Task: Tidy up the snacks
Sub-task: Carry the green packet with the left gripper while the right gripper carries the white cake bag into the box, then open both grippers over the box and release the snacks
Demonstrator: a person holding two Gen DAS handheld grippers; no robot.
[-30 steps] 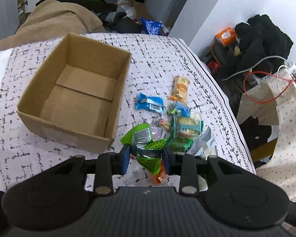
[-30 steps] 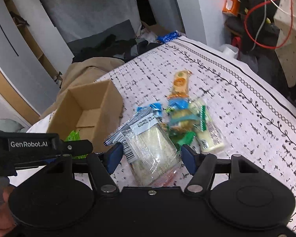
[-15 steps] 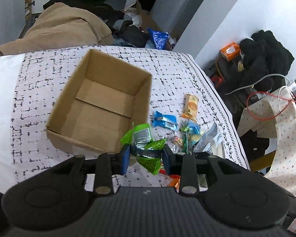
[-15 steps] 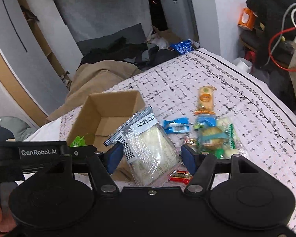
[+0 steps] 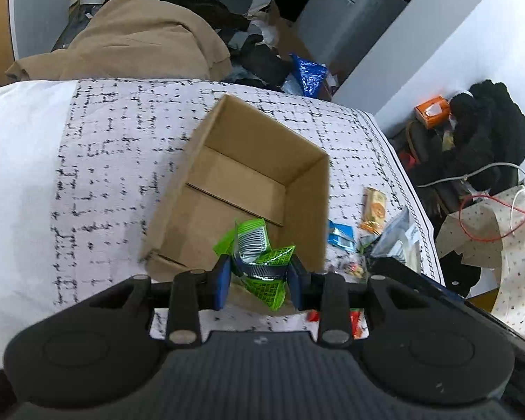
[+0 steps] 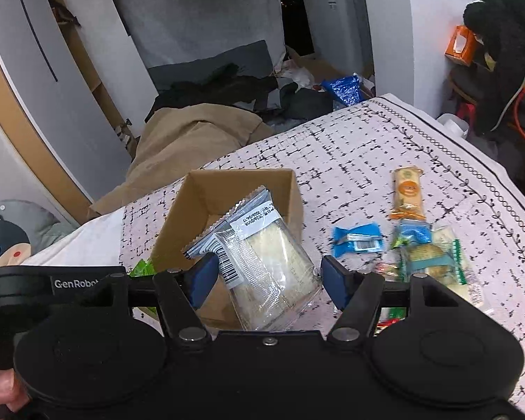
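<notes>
I am at the carrying step; my left gripper [image 5: 258, 281] clenches a green snack packet [image 5: 258, 262] over the near end of the cardboard box [image 5: 227, 189], and my right gripper [image 6: 267, 280] grasps a clear-wrapped sandwich [image 6: 262, 262] above its near rim. Next I judge each must go lower inside the box before letting go; more snacks lie on the cloth right of it.

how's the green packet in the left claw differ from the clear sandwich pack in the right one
The crinkled green foil packet is opaque and small, and it sits in a narrow grip; the clear plastic sandwich pack is see-through, bulkier, and spreads its claw wider. Both carry a barcode, are clamped between blue pads, and are held by the brown cardboard box.
</notes>
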